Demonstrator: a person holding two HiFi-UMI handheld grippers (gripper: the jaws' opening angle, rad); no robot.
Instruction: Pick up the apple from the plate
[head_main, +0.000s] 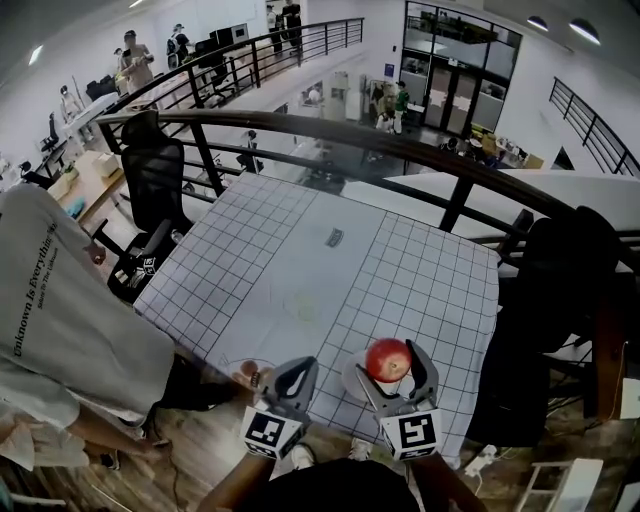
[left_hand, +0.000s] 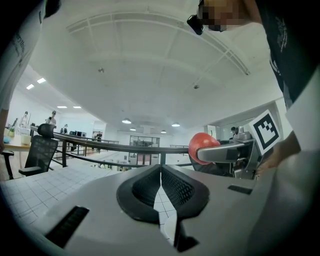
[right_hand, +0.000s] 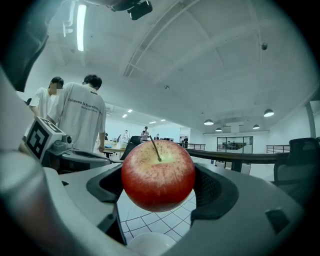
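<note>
Right claw (right_hand: 159, 187) is clamped on the apple (right_hand: 158, 170), one jaw on each side, with the stem up and leaning a little left in that view. Apple's red with a yellowish patch round the stem. It hangs in the air clear of the plate (right_hand: 149, 246): in the right gripper view the white rim sits just under it, with a strip of gridded counter (head_main: 420, 280) showing between the two. From the head view the plate is at the near edge of the counter, peeking out to the left of the apple.

Left claw (left_hand: 161, 189) is closed up with nothing in it. The jaws meet at the tips and only a thin sliver of counter shows through lower down. It's just to the left of the right one, over the counter's near edge, and both point away from the person holding them. The left gripper view catches the apple off to its right, pinched in the other claw.

Other stuff: a clear dish (head_main: 249, 369) sits just left of the left claw, though I can't tell exactly what it is. A small dark thing (head_main: 334, 237) lies toward the far middle of the counter, too small to make out. A person (head_main: 60, 300) in a white T-shirt stands at the counter's left side with a black chair (head_main: 155, 180) past them, and a dark railing (head_main: 330, 125) curves behind the counter.
</note>
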